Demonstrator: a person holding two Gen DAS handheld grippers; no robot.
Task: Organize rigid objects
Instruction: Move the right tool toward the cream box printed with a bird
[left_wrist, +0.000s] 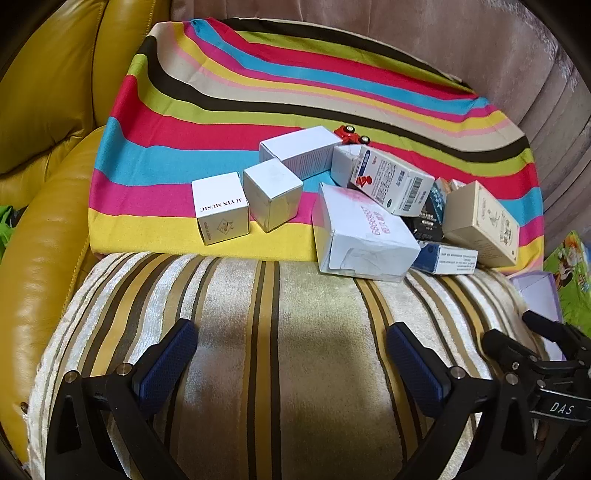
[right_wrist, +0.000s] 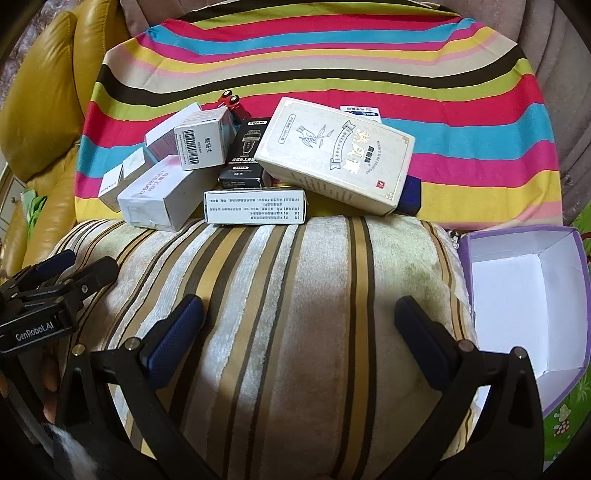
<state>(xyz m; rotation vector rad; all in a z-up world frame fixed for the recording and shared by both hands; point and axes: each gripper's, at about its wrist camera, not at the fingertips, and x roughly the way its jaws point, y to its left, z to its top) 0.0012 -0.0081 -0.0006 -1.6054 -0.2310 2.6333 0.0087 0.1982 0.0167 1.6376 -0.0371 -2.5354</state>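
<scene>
Home living room: yellow leather sofa (left_wrist: 44, 110), striped cushion (right_wrist: 295, 295).

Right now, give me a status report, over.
Left gripper and right gripper open, empty, over the striped velvet cushion. Cardboard boxes piled, untouched. Open purple carton empty on right. Nothing in the way.

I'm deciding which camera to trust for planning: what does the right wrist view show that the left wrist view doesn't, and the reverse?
Only the right wrist view shows the inside of the open purple box, which looks empty, and the front of the black carton. Only the left wrist view shows the JI YIN MUSIC cube and the plain white cube clearly. Both show the cream box, the red toy car, the striped cloth, and each open tool.
</scene>
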